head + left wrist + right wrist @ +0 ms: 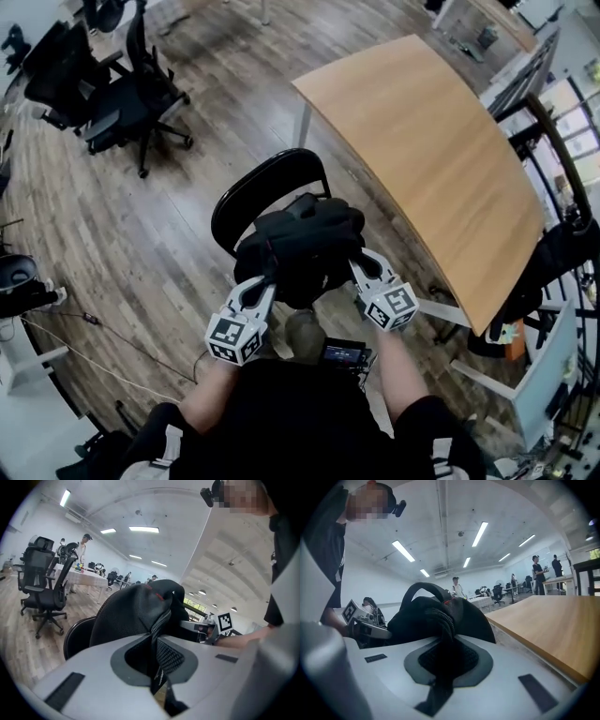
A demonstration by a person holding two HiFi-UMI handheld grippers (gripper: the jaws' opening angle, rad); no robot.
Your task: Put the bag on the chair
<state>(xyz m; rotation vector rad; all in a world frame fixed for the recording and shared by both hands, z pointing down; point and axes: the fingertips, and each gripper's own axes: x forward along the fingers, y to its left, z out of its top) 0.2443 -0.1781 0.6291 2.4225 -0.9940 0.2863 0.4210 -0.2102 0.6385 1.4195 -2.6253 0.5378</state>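
Our left gripper (265,281) and right gripper (361,265) are each clamped narrow on a fold of strap and mesh at the near side of the black bag (300,242). The bag hangs between them over the seat of the chair (251,187), just in front of its curved backrest. We should lower both sides evenly, settle the bag mid-seat, and release only once the fabric slackens.
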